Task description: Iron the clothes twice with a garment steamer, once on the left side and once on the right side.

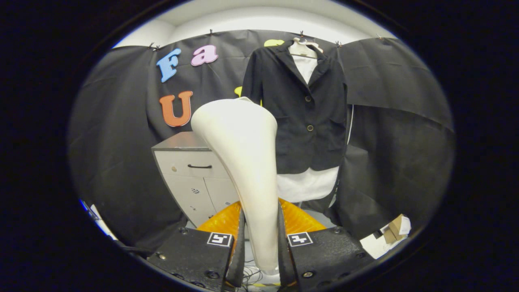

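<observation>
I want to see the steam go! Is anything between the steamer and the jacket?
In the gripper view, nothing: the steamer, clamped by the gripper, rises ahead of the jacket, apart from it.

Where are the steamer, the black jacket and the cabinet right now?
Steamer [243, 162]: gripper view, on its white body, clamped between the claw's fingers.
Black jacket [310, 138]: gripper view, on its front panel beside the lower button, beyond the steamer.
Cabinet [182, 162]: gripper view, on its top drawer front.

White steamer [243, 162] upright before hung black jacket [304, 117] w/ white shirt [306, 184].
</observation>
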A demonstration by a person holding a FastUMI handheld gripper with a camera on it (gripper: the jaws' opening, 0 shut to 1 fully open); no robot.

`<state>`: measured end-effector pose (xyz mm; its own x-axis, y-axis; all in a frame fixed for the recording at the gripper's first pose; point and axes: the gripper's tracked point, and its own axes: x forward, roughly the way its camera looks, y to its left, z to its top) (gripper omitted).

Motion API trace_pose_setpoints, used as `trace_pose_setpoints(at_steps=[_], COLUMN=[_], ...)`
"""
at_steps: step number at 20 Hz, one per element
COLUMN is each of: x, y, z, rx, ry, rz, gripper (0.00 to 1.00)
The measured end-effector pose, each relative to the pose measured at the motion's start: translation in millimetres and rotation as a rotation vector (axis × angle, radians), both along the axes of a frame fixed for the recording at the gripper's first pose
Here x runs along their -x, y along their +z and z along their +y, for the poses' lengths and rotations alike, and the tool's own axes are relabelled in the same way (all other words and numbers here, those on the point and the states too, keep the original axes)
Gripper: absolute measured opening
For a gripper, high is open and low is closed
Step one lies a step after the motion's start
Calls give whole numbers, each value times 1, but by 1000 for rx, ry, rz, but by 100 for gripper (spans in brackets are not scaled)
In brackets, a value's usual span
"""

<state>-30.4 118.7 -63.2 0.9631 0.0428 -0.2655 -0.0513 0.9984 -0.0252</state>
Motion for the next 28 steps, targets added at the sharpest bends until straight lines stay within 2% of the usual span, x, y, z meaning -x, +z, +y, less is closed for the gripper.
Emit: trace_pose_setpoints(at_steps=[28], x=[6], y=[0], z=[7], rx=[24], ry=[43], rz=[3], gripper=[37])
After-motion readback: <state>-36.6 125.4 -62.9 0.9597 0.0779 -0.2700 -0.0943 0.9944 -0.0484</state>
